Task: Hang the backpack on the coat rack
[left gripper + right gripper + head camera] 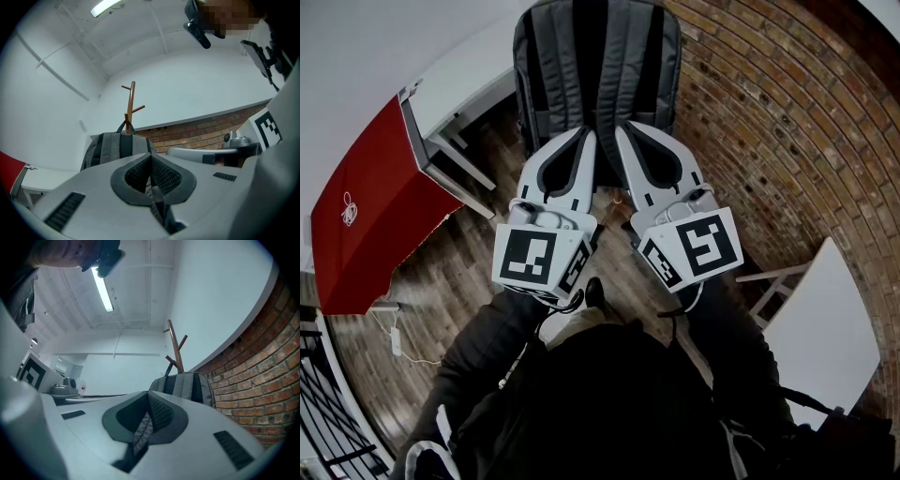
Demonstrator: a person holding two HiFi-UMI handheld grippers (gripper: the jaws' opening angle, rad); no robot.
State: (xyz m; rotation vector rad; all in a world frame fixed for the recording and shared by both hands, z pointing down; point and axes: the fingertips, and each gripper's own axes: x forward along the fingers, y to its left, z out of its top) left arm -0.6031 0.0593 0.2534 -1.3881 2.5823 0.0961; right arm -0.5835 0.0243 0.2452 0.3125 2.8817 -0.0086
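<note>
A grey and black backpack hangs upright in front of me, its shoulder straps toward me. In the left gripper view the backpack has its top handle at the pole of the wooden coat rack. The right gripper view shows the same rack rising behind the backpack. My left gripper is shut with a thin grey strap between its jaws. My right gripper is shut on another grey strap. Both grippers sit side by side at the pack's lower edge.
A brick wall curves along the right. A red panel and a white table stand at the left, another white table at the lower right. The person's dark clothing fills the bottom of the head view.
</note>
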